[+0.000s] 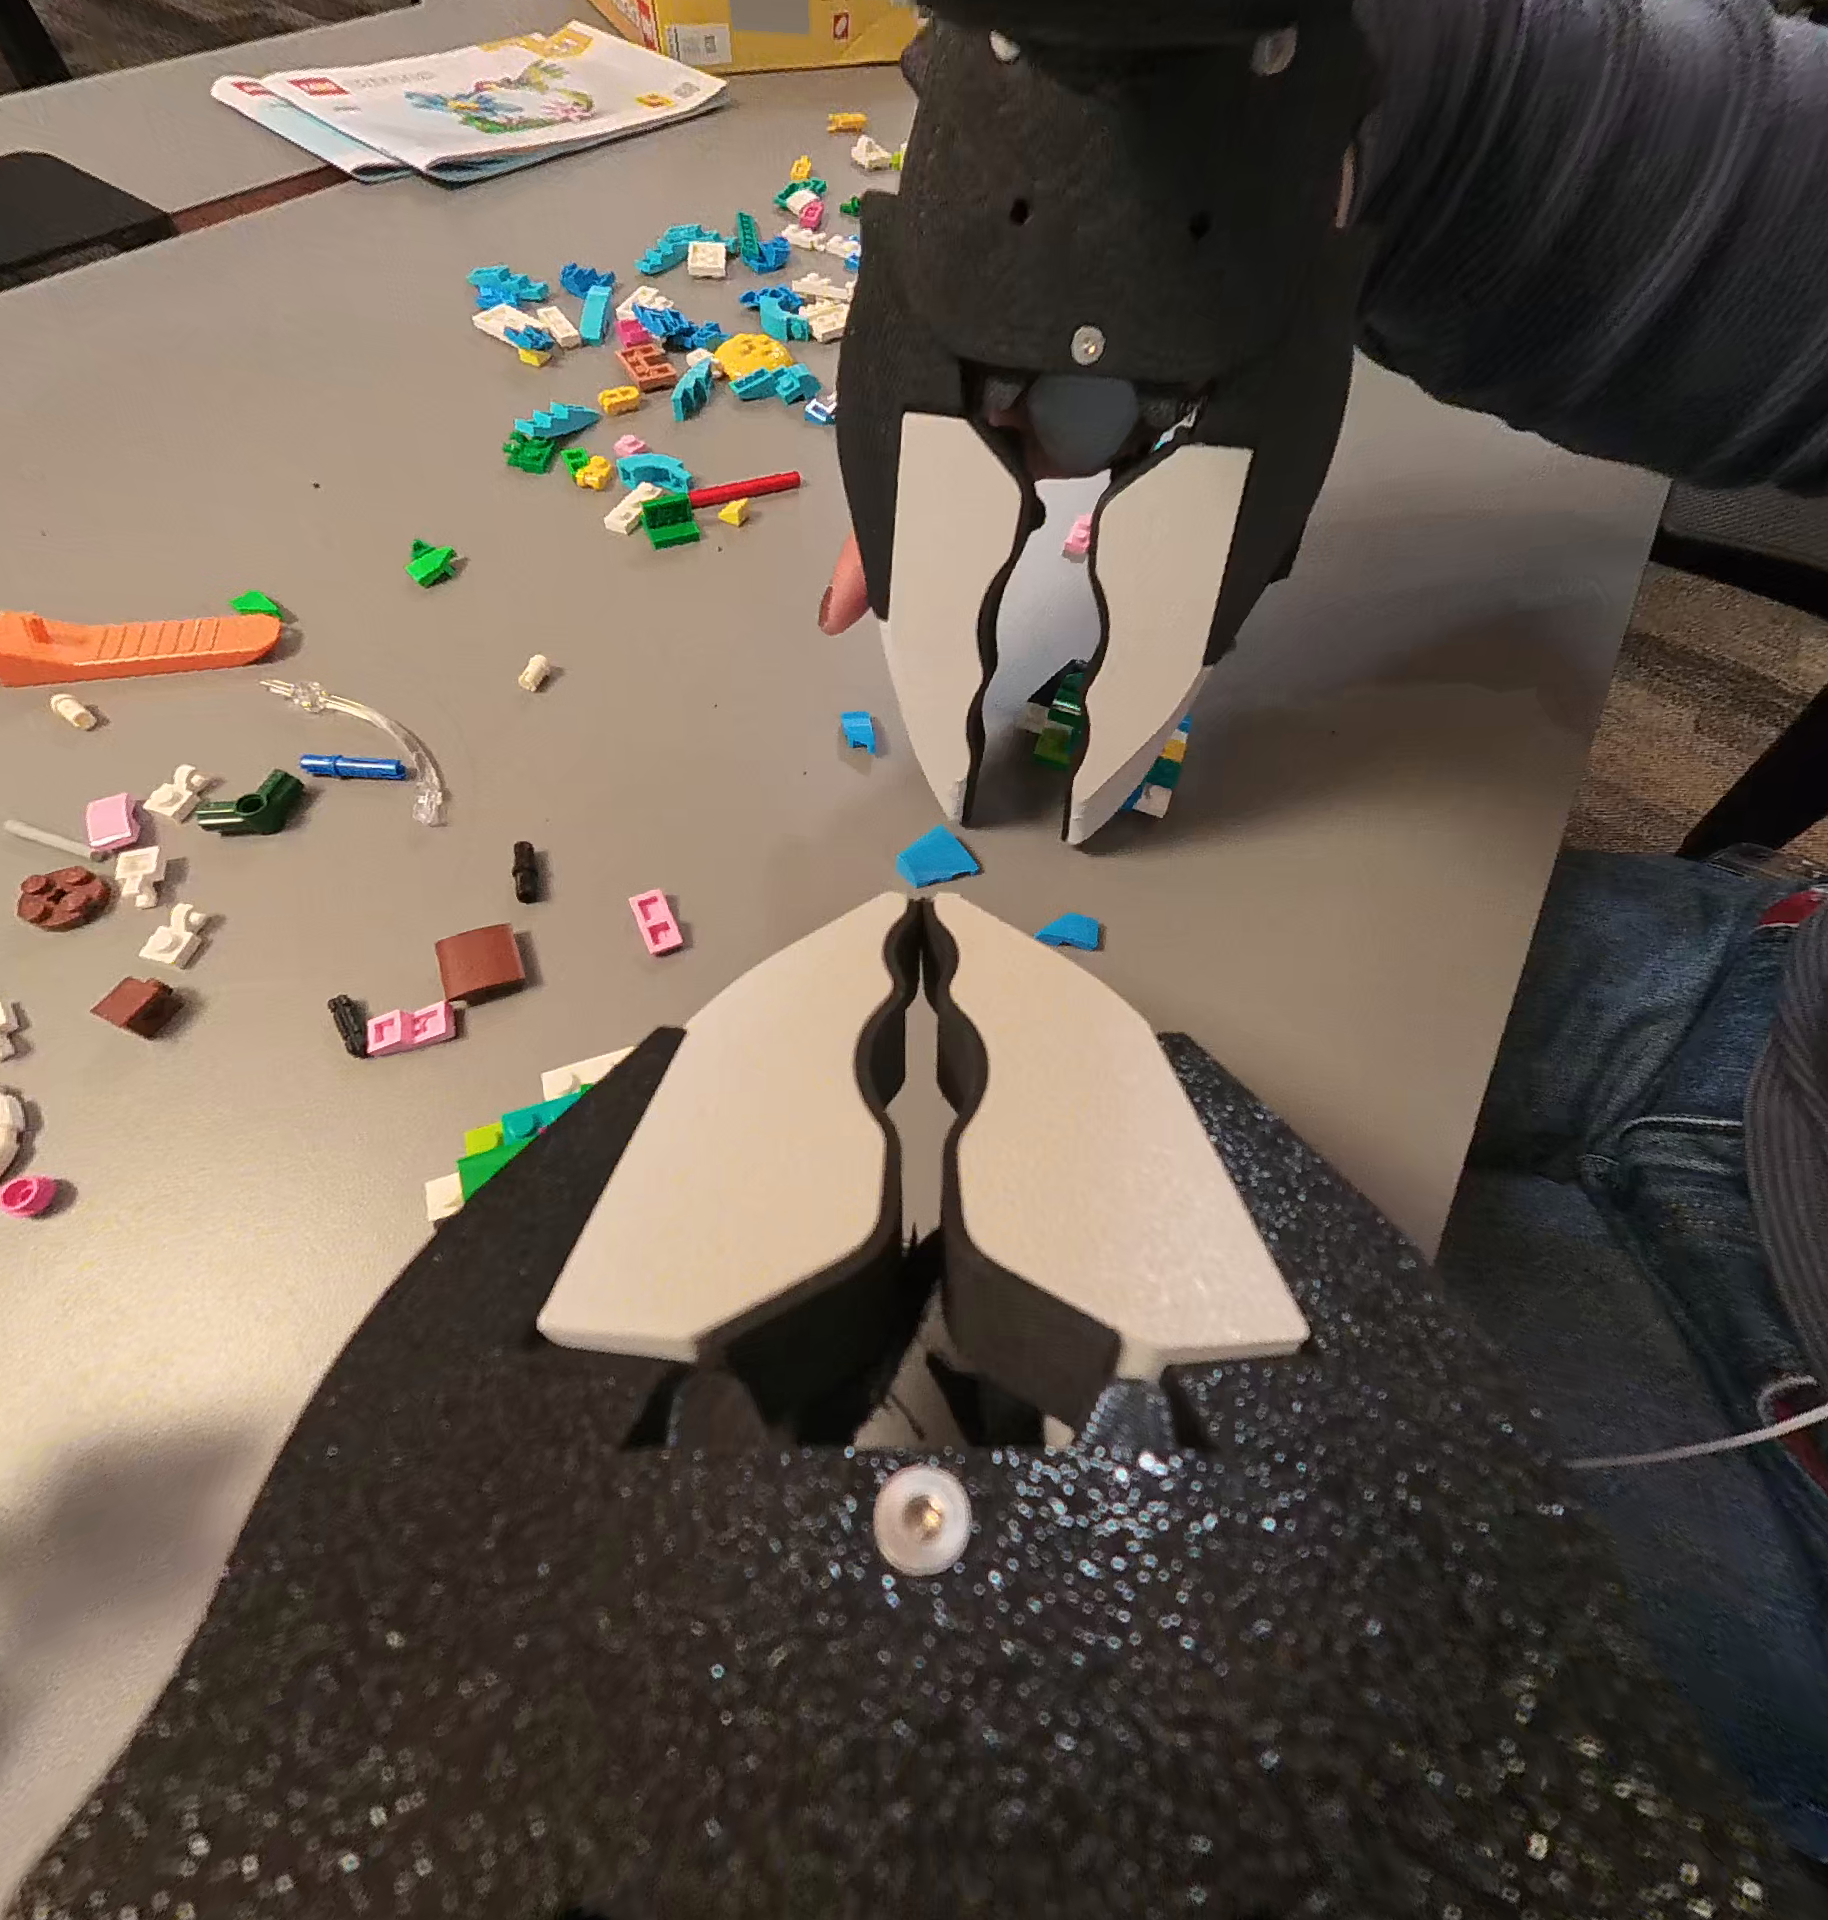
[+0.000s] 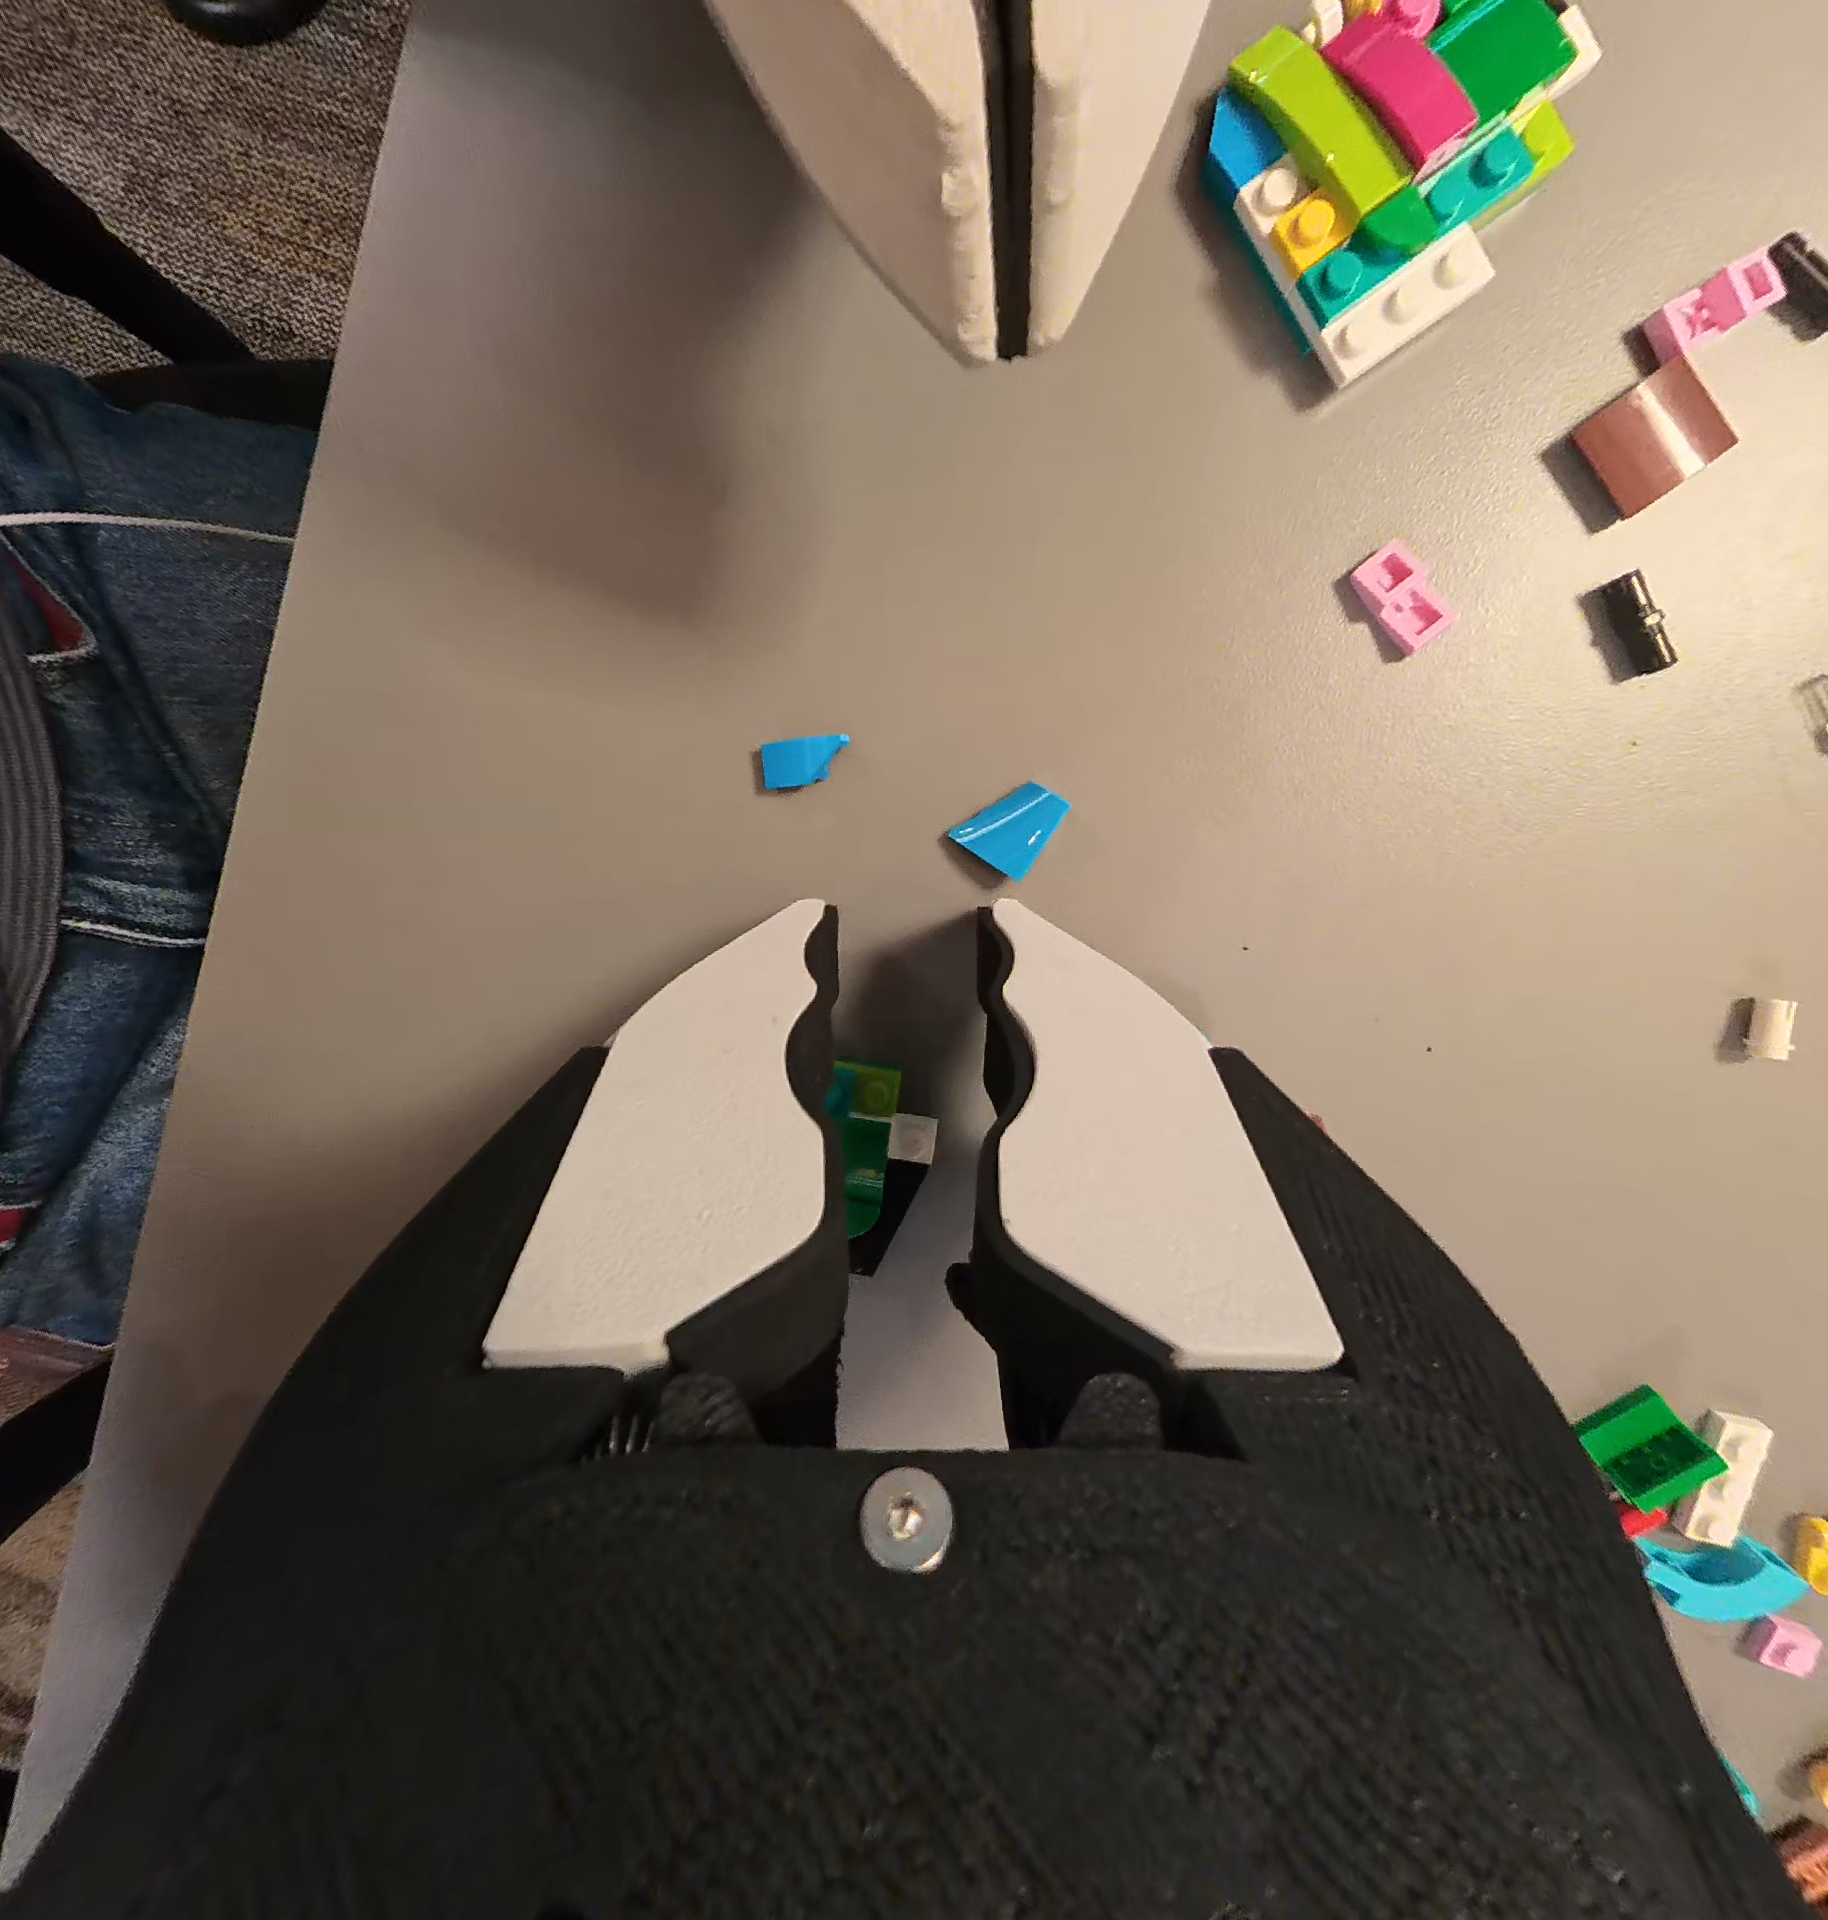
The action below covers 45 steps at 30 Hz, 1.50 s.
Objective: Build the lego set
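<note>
My left gripper [image 1: 920, 906] is shut and empty, low over the grey table [image 1: 266, 416]. It also shows at the top of the right wrist view [image 2: 1009, 348]. My right gripper [image 2: 908, 916] is open and points down at the table; it faces mine in the left wrist view [image 1: 1014, 823]. A small green and white build [image 2: 874, 1138] lies on the table under its gap, ungripped, and shows behind its fingers [image 1: 1061, 727]. Two blue wedge pieces [image 2: 1009, 828] [image 2: 801, 762] lie between the grippers. A larger multicoloured build [image 2: 1388, 187] sits beside my left gripper, partly hidden [image 1: 515, 1132].
Several loose pieces [image 1: 681, 332] are scattered at the back, with instruction booklets [image 1: 474, 94] and a yellow box [image 1: 764, 31] behind. An orange brick separator [image 1: 110, 644] lies at the left. The table edge [image 1: 1544, 935] runs along the right, with a person's jeans [image 1: 1637, 1143] beyond. The tips of one gripper are about 8 cm away from the tips of the other.
</note>
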{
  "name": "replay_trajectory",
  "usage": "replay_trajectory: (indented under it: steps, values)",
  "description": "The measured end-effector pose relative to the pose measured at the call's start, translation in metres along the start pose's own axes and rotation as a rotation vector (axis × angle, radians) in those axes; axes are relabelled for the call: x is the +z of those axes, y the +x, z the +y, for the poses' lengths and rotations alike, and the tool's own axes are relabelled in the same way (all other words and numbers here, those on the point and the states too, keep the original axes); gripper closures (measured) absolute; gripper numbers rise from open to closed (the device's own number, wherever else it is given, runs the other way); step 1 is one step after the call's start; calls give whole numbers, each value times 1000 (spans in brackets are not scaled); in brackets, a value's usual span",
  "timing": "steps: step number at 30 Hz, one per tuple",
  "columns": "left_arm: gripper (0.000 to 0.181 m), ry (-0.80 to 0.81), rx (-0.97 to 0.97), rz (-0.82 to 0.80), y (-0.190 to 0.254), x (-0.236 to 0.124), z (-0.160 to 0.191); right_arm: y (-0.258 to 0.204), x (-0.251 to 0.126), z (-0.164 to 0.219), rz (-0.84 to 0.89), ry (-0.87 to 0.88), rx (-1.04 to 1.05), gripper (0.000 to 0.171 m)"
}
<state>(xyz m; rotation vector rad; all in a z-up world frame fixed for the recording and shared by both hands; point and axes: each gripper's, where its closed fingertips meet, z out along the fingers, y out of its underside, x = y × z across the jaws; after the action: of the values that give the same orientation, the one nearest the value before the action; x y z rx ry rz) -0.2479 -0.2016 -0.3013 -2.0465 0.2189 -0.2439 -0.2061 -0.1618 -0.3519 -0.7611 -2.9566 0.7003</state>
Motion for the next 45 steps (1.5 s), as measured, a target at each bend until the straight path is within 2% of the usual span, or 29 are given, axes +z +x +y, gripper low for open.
replay_trajectory:
  steps: [1, 28, 34, 37, 45]
  values:
    - [181, 1, -1, 0, 0, 0, 0, 0, -1, 0, -3, -1, 2, 147]
    - [181, -13, 3, 8, 1, 0, 2, 11, -4, -4, 54, 26, -9, 154]
    - [181, -16, 3, 11, 2, 1, 3, 18, -4, -12, 68, 80, 130, 153]
    - [181, -17, 4, 13, 2, 1, 3, 17, -3, -16, 55, 110, 213, 146]
    - [181, -23, 3, 16, 2, 2, 4, 16, 2, -13, 116, 67, 224, 143]
